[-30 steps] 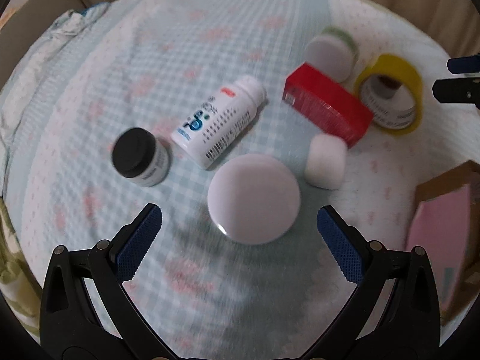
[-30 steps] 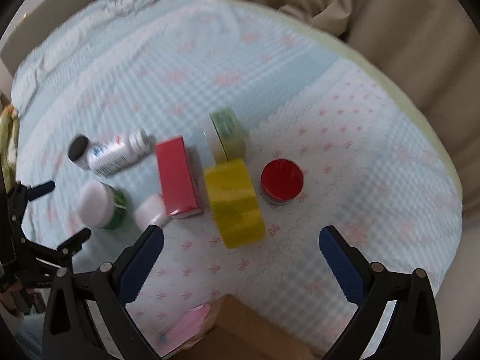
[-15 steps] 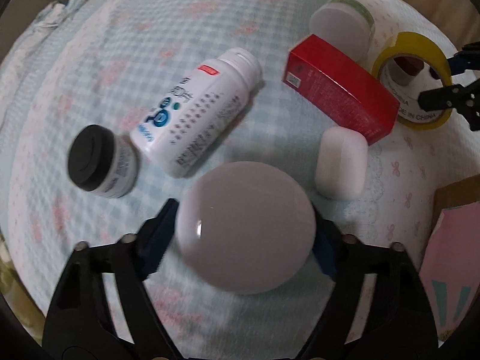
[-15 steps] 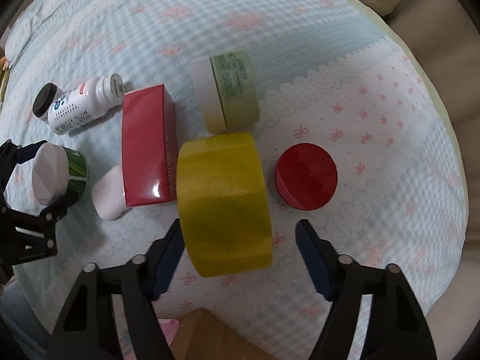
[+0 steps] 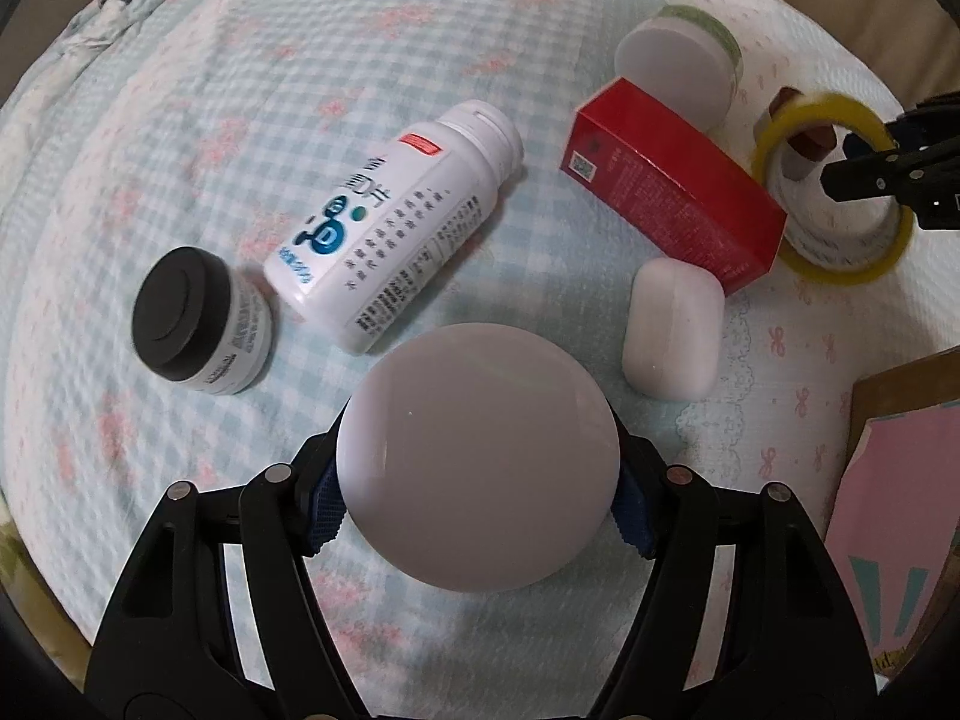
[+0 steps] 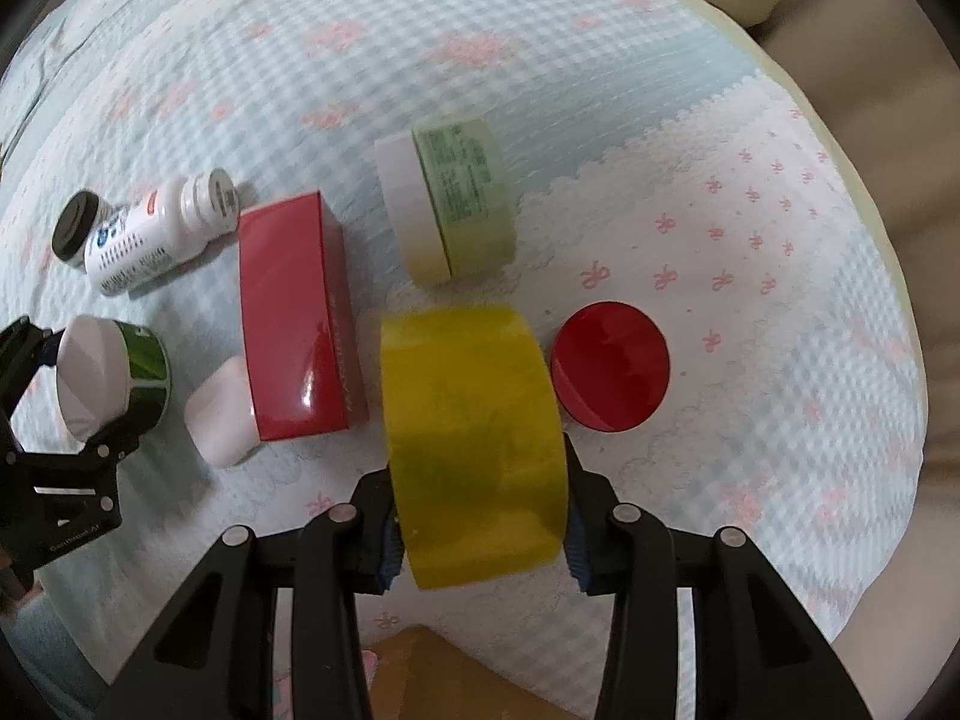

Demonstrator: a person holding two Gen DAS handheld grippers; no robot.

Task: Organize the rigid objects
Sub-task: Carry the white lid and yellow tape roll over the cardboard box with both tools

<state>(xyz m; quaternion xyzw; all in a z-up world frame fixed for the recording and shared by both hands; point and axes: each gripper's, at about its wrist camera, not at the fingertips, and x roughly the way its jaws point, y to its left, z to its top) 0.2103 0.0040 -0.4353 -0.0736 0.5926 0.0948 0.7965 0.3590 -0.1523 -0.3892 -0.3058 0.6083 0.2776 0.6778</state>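
**Both grippers close on their picks**

Left wrist view: a second ago the left gripper [image 5: 477, 507] hung wide open above the white-lidded jar [image 5: 477, 459]; now its jaws press the jar's sides. The white bottle [image 5: 390, 228], black-capped jar [image 5: 201, 321] and red box [image 5: 672, 192] lie untouched on the bedspread [image 5: 300, 60].

Right wrist view: the right gripper [image 6: 480, 531], open before, now clamps the yellow tape roll [image 6: 474, 438], beside the red lid [image 6: 609, 375]. Both items seem ready to lift toward the cardboard box [image 6: 444, 684].

You've got a light blue checked bedspread [image 5: 300, 90] with pink flowers underneath everything, plus beige cushions [image 6: 900, 60] along the back edge.
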